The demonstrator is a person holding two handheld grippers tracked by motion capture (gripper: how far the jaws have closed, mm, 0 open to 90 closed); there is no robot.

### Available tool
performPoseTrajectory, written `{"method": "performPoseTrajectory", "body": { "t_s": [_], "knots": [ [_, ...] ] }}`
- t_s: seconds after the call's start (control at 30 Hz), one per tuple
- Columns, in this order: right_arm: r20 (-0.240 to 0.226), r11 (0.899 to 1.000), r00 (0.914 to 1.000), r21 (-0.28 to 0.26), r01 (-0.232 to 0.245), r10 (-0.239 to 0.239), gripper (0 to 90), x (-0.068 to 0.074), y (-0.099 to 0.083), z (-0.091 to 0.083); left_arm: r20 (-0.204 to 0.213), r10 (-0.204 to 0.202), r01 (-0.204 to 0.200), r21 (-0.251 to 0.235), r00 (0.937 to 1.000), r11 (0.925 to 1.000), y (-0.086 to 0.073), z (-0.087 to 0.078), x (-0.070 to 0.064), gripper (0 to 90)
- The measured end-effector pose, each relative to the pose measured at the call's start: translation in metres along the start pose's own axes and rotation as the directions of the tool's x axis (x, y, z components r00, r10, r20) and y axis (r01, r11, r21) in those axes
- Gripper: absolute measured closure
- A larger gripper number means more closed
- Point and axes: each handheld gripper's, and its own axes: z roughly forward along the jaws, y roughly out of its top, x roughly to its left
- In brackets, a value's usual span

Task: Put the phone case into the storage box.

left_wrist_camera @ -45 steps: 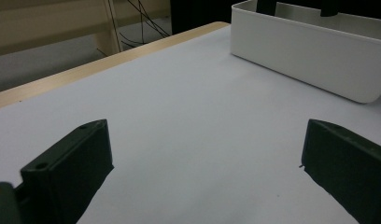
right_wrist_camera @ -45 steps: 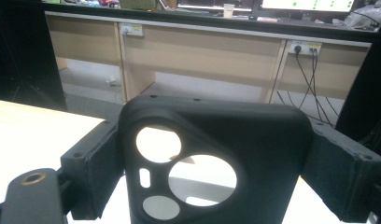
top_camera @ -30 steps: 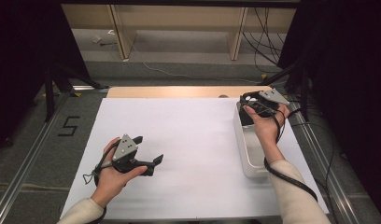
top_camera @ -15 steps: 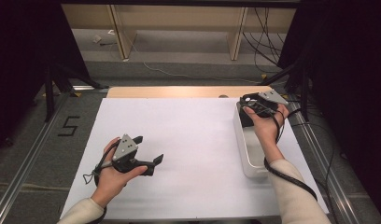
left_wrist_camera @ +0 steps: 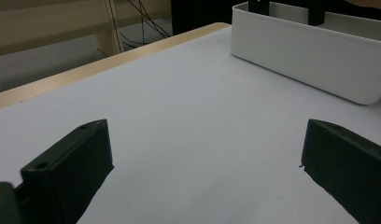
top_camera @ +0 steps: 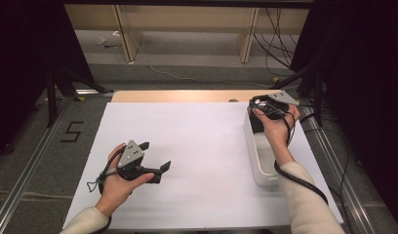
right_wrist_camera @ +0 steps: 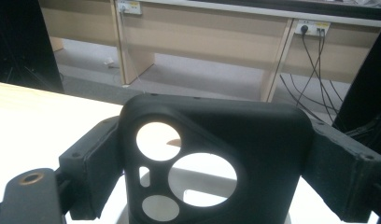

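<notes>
White sheet [top_camera: 202, 146] covers the table, and the left gripper [top_camera: 155, 158] rests low on it with jaws spread wide and empty (parked, I'd guess, out of the way). Over at the right, the right gripper [top_camera: 259, 108] hangs above the far end of the bin [top_camera: 258, 161], clamped on a black phone case [right_wrist_camera: 216, 158], probably for lifting it out or dropping it in.
</notes>
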Motion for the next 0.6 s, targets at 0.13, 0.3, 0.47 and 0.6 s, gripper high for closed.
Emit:
{"method": "performPoseTrajectory", "body": {
  "t_s": [0.13, 0.3, 0.47, 0.6],
  "knots": [
    [0.004, 1.000, 1.0000, 0.005, -0.007, 0.007, 13.6, 0.000, 0.001, 0.005, -0.001, -0.001, 0.001, -0.001, 1.0000, 1.0000, 0.000, 0.000, 0.000, 1.4],
    [0.011, 1.000, 0.9999, 0.013, -0.012, 0.012, 13.4, 0.000, 0.002, 0.011, 0.000, -0.001, 0.001, -0.002, 1.0000, 1.0000, 0.000, 0.000, 0.000, 1.4],
    [0.006, 0.999, 0.9996, 0.028, -0.027, 0.026, 13.0, -0.002, 0.004, 0.017, -0.001, -0.001, 0.001, -0.003, 1.0000, 1.0000, 0.000, 0.000, 0.001, 1.4],
    [0.011, 0.998, 0.9991, 0.044, -0.042, 0.041, 10.9, -0.003, 0.003, 0.021, -0.001, -0.001, 0.001, -0.005, 1.0000, 1.0000, 0.000, 0.000, 0.001, 1.4]
  ]
}}
